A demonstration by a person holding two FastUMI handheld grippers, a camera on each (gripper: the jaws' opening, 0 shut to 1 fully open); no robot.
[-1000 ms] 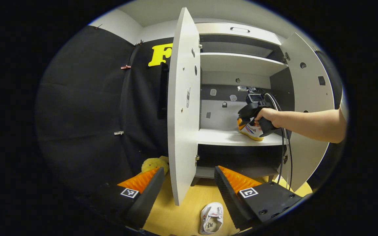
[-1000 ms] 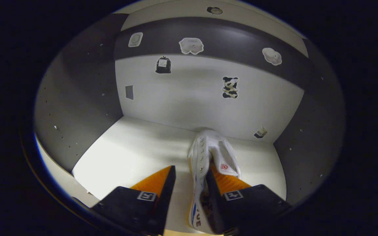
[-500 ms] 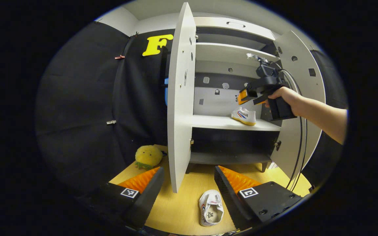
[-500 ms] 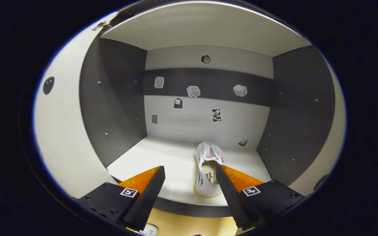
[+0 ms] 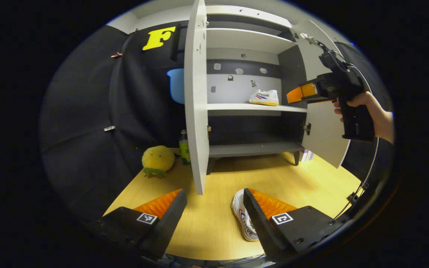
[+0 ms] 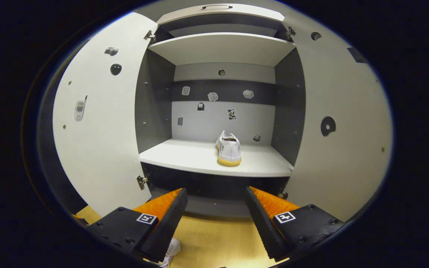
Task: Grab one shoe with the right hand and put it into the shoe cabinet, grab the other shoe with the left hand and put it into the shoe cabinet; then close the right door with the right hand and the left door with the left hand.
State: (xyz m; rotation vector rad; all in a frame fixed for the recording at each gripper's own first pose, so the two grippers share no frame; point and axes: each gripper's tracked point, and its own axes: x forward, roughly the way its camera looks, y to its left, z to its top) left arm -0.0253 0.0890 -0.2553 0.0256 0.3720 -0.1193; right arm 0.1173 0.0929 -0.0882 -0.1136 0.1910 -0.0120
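With one shoe set on the shoe cabinet's middle shelf and the right gripper spread empty, the second shoe, lying on the floor beside the wide-parted left gripper, was judged next to be grasped.

left gripper fingers apart, right gripper likewise
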